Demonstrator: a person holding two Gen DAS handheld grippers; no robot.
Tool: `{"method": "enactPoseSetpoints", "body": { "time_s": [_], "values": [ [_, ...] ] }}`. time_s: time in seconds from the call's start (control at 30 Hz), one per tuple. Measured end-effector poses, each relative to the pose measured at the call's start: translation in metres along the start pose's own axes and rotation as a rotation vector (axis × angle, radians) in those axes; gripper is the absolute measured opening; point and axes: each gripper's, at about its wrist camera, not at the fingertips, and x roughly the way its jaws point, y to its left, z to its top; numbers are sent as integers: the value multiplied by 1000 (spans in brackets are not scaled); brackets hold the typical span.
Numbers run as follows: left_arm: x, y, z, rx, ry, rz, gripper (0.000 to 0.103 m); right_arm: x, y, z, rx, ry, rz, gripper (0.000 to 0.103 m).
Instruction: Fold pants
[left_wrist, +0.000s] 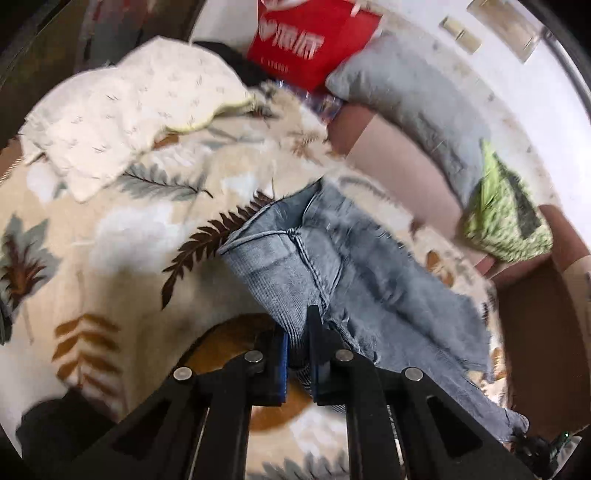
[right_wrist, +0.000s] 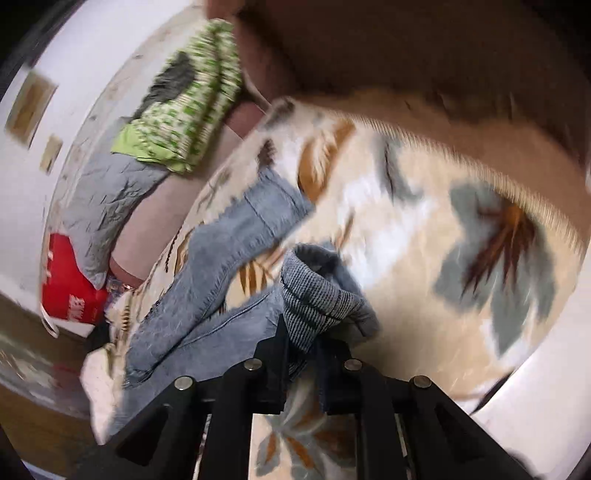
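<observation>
Grey-blue denim pants (left_wrist: 332, 251) lie on a leaf-patterned blanket (left_wrist: 110, 229). In the left wrist view my left gripper (left_wrist: 300, 332) is shut on the ribbed waistband beside the centre seam, and the cloth rises off the blanket there. The legs trail away to the right with frayed hems. In the right wrist view my right gripper (right_wrist: 301, 341) is shut on the other end of the ribbed waistband, which bunches above the fingers. The rest of the pants (right_wrist: 207, 280) hangs down to the left over the blanket (right_wrist: 424, 229).
A cream pillow (left_wrist: 122, 110) lies at the blanket's far left. A red bag (left_wrist: 306, 40), a grey cushion (left_wrist: 406, 99) and a green patterned cloth (left_wrist: 506, 218) line the white wall. The green cloth (right_wrist: 188, 110) and red bag (right_wrist: 66, 291) also show in the right wrist view.
</observation>
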Motion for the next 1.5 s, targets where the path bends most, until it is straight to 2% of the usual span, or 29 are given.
{"method": "enactPoseSetpoints", "body": {
  "time_s": [0.07, 0.1, 0.13, 0.17, 0.2, 0.23, 0.27, 0.3, 0.37, 0.43, 0.53, 0.6, 0.67, 0.73, 0.77, 0.8, 0.87, 0.93, 1.0, 1.13, 1.17, 1.2, 1.23, 1.3, 1.33, 1.37, 1.43, 1.47, 1.5],
  "values": [
    [-9, 0, -16, 28, 5, 11, 9, 1, -5, -1, -52, 12, -57, 13],
    [-5, 2, -27, 40, 37, 33, 10, 5, -12, -3, -38, 27, -66, 15],
    [3, 9, -38, 45, 84, 63, 14, 12, -27, -7, -6, 54, -85, 26],
    [13, 15, -45, 48, 137, 91, 16, 26, -43, -12, 20, 118, -133, 42],
    [23, 24, -51, 30, 195, 117, 17, 38, -57, -16, 51, 200, -192, 65],
    [25, 33, -53, 2, 219, 137, 20, 34, -61, -16, 77, 201, -163, 65],
    [22, 38, -49, -18, 211, 149, 29, 19, -57, -12, 60, 155, -130, 65],
    [16, 38, -44, -15, 182, 168, 36, 10, -53, -10, 33, 131, -135, 66],
    [0, 31, -31, 3, 94, 190, 58, -16, -42, 4, -17, 54, -162, 72],
    [-16, 12, -17, 59, -2, 182, 71, -26, -36, 21, -18, 13, -159, 77],
    [-15, -21, -10, 175, -45, 130, 77, -7, -21, 49, -45, 54, -130, 77],
    [-2, -38, -13, 249, -22, 80, 80, 30, -10, 65, -90, 166, -95, 77],
    [22, -53, -20, 335, 33, 68, 81, 70, 2, 75, -164, 257, -129, 74],
    [48, -61, -33, 416, 98, 92, 81, 99, 7, 78, -231, 295, -210, 64],
    [59, -61, -39, 446, 127, 110, 81, 111, 7, 78, -229, 328, -223, 57],
    [71, -59, -47, 474, 163, 140, 81, 122, 7, 77, -222, 360, -220, 47],
    [79, -50, -53, 489, 180, 169, 81, 130, 18, 74, -300, 360, -238, 24],
    [82, -41, -53, 480, 172, 160, 84, 130, 38, 64, -426, 386, -267, 18],
    [81, -38, -50, 470, 168, 142, 85, 121, 53, 61, -505, 362, -293, 17],
    [84, -40, -58, 499, 143, 144, 89, 82, 72, 75, -513, 131, -300, 17],
    [84, -43, -62, 509, 135, 147, 91, 82, 73, 74, -496, 109, -299, 17],
    [83, -44, -65, 519, 130, 151, 92, 89, 73, 70, -503, 106, -325, 17],
    [83, -45, -66, 529, 124, 158, 93, 98, 72, 64, -515, 108, -349, 22],
    [88, -45, -67, 540, 120, 162, 94, 132, 55, 52, -526, 210, -413, 27],
    [87, -45, -67, 544, 120, 159, 94, 136, 50, 53, -503, 220, -411, 30],
    [87, -45, -67, 545, 121, 156, 94, 127, 47, 52, -473, 182, -389, 32],
    [87, -44, -66, 542, 121, 150, 94, 90, 45, 49, -394, 86, -350, 38],
    [87, -45, -66, 541, 119, 154, 94, 78, 47, 46, -377, 65, -330, 39],
    [87, -45, -65, 539, 119, 156, 94, 56, 52, 37, -370, 53, -266, 43]
  ]
}}
